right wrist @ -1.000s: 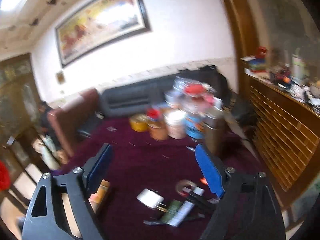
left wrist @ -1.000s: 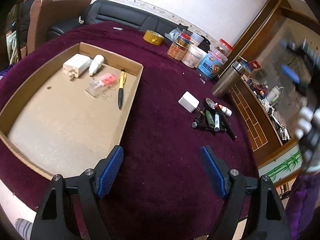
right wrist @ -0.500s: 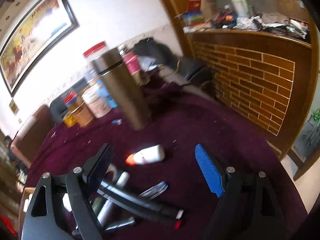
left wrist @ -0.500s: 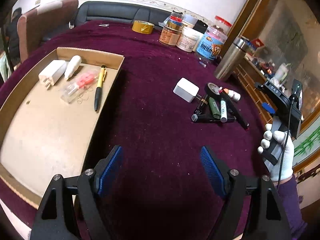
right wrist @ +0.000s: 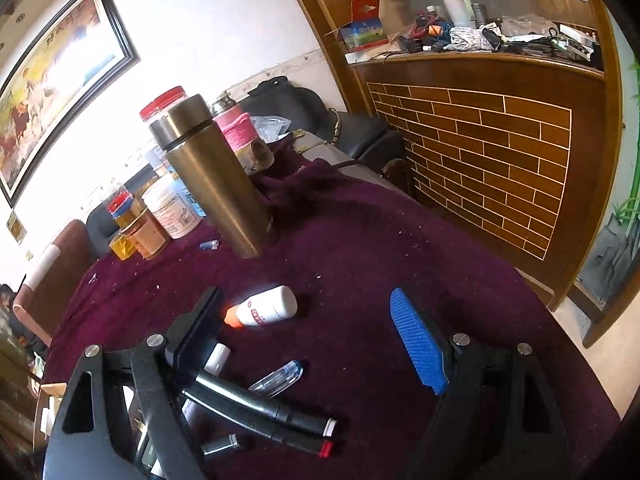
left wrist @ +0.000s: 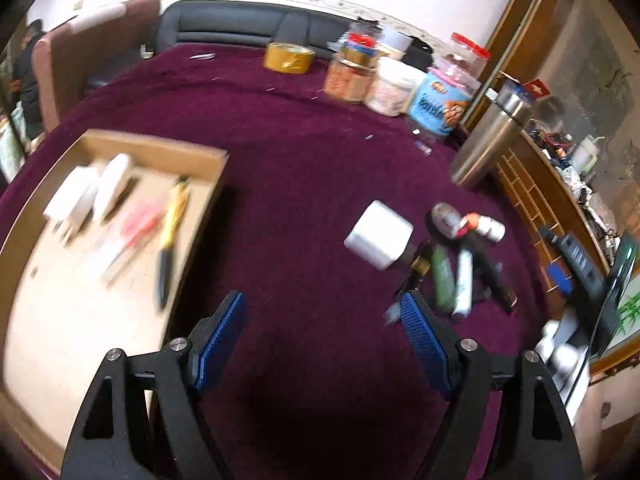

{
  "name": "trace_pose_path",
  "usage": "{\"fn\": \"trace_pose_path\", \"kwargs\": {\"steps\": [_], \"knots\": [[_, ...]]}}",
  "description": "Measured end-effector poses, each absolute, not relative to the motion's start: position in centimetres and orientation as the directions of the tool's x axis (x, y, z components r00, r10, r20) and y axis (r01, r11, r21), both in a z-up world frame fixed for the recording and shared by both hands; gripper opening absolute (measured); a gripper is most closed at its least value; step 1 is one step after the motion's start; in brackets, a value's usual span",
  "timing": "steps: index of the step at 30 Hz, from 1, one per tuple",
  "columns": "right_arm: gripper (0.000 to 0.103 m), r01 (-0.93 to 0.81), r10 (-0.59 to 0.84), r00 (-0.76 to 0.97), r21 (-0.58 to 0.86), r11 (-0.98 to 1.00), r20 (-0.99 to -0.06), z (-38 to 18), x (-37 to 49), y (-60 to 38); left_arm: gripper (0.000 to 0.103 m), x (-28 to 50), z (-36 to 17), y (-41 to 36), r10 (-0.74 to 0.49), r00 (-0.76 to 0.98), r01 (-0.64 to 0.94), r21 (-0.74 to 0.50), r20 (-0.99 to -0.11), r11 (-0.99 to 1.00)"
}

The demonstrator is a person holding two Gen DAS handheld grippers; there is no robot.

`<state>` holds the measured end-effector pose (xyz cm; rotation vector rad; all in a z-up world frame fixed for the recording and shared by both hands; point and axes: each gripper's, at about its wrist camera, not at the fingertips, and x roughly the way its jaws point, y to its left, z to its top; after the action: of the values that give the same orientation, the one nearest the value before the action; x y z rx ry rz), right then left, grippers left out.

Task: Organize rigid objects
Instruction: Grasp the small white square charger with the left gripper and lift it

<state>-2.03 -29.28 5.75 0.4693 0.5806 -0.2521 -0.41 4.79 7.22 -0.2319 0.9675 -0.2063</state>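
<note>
Both tongs are wide open and hold nothing. The left gripper hangs over the purple cloth. The right gripper is near the small white bottle with an orange cap and two black markers lying on it.

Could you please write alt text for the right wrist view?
The open right gripper hovers over a purple tablecloth, framing a small white bottle with an orange cap, a clear pen and black markers. Behind stand a bronze thermos and jars.
</note>
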Motion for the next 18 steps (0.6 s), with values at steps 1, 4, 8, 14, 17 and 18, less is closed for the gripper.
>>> {"fn": "trace_pose_path", "kwargs": {"steps": [1, 4, 8, 14, 17, 18], "knots": [[0.085, 0.351, -0.095, 0.812, 0.351, 0.868, -0.576, 5.9, -2.1, -29.2, 0.074, 0.6, 7.5, 4.0, -0.289, 0.545, 0.091, -0.287, -0.787, 0.954], [0.085, 0.343, -0.091, 0.816, 0.351, 0.872, -0.571, 6.0, -2.2, -29.0, 0.074, 4.4, 7.8, 0.9, -0.273, 0.539, 0.157, -0.224, -0.797, 0.962], [0.084, 0.336, -0.074, 0.803, 0.347, 0.876, -0.591, 5.6, -1.7, -28.7, 0.074, 7.9, 5.8, -2.7, -0.28, 0.507, 0.202, -0.203, -0.816, 0.958], [0.085, 0.344, -0.076, 0.797, 0.346, 0.873, -0.6, 5.5, -1.7, -28.8, 0.076, 10.5, 1.4, -5.2, -0.182, 0.453, 0.199, -0.1, -0.872, 0.975], [0.085, 0.34, -0.067, 0.79, 0.344, 0.875, -0.61, 5.2, -1.5, -28.7, 0.053, 9.8, 1.7, -4.1, -0.158, 0.436, 0.235, -0.057, -0.886, 0.97], [0.084, 0.337, -0.064, 0.788, 0.342, 0.877, -0.612, 5.2, -1.4, -28.6, 0.053, 9.2, 1.8, -3.6, -0.147, 0.426, 0.247, -0.042, -0.893, 0.968]]}}
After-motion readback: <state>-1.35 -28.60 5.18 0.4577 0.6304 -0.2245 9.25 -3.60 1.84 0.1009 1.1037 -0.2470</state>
